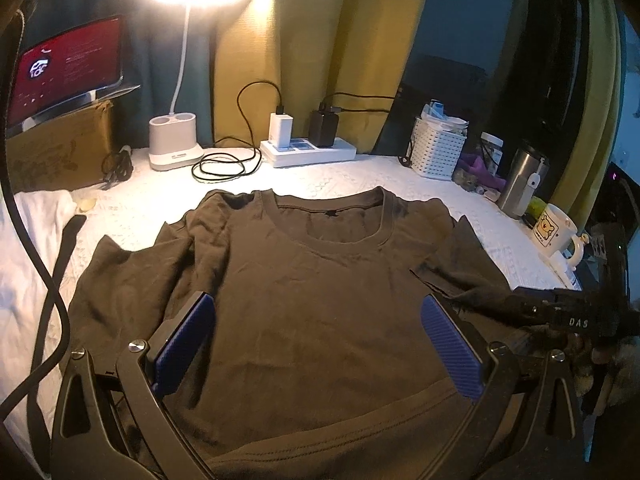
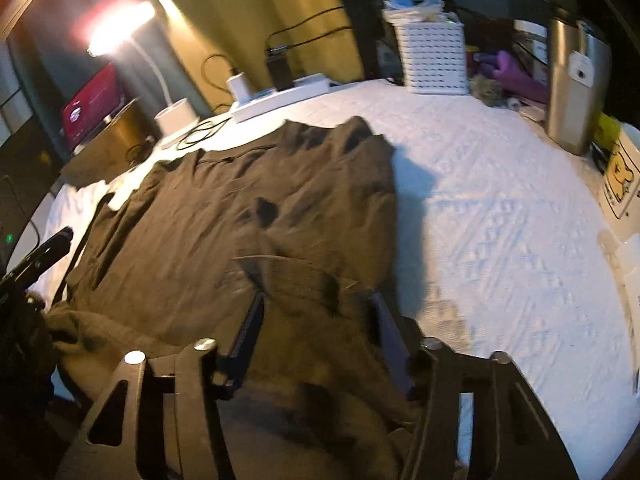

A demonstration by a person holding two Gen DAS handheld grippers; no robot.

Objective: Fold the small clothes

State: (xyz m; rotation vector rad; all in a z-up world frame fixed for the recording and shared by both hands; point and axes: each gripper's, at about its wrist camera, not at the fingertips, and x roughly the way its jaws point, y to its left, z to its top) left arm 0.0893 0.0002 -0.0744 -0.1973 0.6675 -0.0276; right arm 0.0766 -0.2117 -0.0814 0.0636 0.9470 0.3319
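Left tongs (image 1: 316,344): black angular frame, triangular cutouts in outer arms, round silver screws (image 1: 137,346) at pivots. Fingers carry ribbed blue pads (image 1: 451,347), carbon-weave texture. Thick black cable (image 1: 48,280) loops left of frame.

Right tongs (image 2: 318,344): same black frame, silver screw heads, dark pads, blurred. In left view, right of left frame, its black body bears white lettering "DAS" (image 1: 578,323).

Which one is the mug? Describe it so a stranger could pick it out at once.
Start at the white-covered table where the dark t-shirt lies, and follow its right edge past the white lattice basket and the steel tumbler. The mug is next: white, handled, the only item with a yellow cartoon bear.
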